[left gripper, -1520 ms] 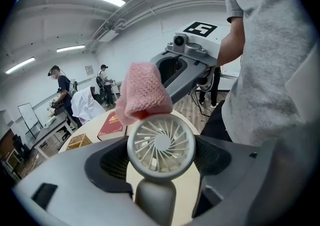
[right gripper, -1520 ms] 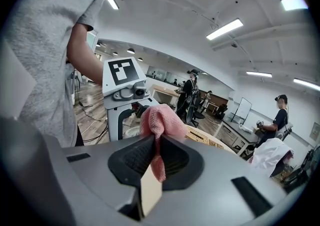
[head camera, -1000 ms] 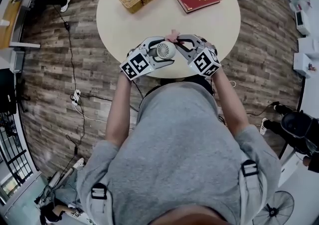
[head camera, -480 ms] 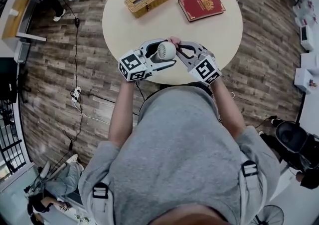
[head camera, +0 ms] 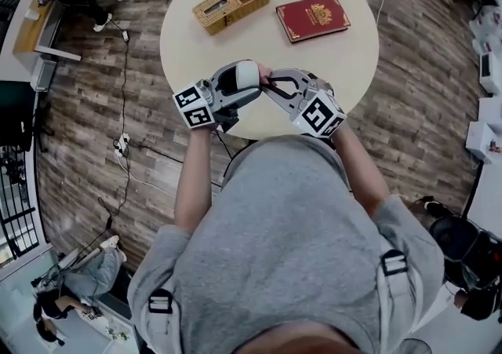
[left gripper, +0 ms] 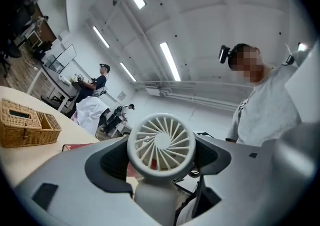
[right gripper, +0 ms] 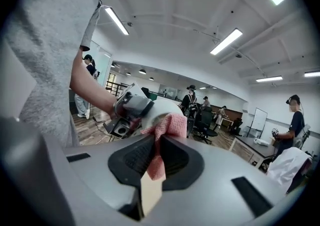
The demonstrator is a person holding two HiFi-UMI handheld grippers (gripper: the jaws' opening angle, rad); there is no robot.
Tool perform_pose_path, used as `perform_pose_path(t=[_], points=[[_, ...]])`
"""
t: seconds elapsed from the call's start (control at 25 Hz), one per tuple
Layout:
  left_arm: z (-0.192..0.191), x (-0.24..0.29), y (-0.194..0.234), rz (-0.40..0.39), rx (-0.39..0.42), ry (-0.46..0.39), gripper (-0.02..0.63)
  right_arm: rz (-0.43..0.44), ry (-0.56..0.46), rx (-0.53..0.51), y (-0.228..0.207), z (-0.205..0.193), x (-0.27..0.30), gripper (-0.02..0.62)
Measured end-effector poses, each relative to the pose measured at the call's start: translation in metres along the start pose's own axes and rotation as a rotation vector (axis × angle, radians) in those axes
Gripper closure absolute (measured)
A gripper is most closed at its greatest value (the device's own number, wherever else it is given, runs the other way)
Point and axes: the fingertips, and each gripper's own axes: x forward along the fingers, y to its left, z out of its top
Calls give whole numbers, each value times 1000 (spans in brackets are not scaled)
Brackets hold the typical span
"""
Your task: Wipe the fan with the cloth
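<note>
Occlusion notes: fan, cloth, book, basket

Head view: fan (head camera: 245, 75) shows only its smooth back, the rest buried in the left hand-held gripper (head camera: 252, 84). The cloth (head camera: 266, 72) is a pink speck at the right hand-held gripper (head camera: 272, 87) tip, contact too small to tell. Left gripper view: fan handle runs off the bottom edge, red book (left gripper: 75, 146) is a sliver behind the gripper body, wicker basket (left gripper: 25, 130) is clipped at the edge. Right gripper view: the cloth's lower end vanishes between the jaws.

open-plan lab: whiteboard (right gripper: 259, 119), strip lights (left gripper: 170, 60)
</note>
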Motion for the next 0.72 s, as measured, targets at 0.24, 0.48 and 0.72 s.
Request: perform_pose_path(t=[0.24,0.48,0.72], points=[[13,8,-8,-32,-134,-138,216,86,-73,-59,3,28,-22,557],[7,21,-21,-79,-245,-192,216,79,-228,27,-21,49,-42,557],[1,34,-36,-136,-308,-259,216,95,-173,-17,-33,33,-51,557]])
